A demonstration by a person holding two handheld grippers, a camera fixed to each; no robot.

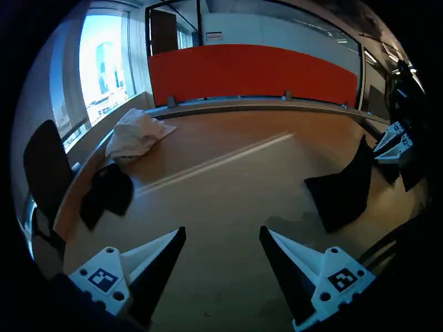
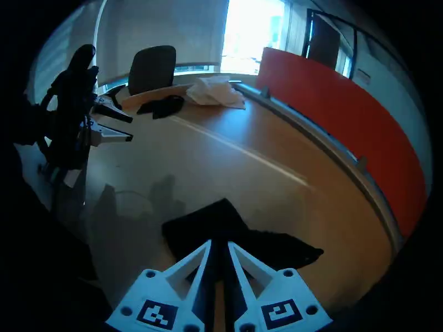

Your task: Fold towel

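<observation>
My right fingers (image 2: 220, 243) are clamped on the black towel (image 2: 243, 243), corner raised; my left fingers (image 1: 222, 229) spread wide, empty, towel off to their right.

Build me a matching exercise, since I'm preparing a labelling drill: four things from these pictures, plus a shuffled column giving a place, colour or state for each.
Things:
1. white towel
2. black towel away from the window
3. left hand-held gripper
4. partition

States:
A. red, upright behind the table
B. open, over the table
C. crumpled near the window
D. pinched by the right hand-held gripper

Pairs: 1-C, 2-D, 3-B, 4-A
</observation>
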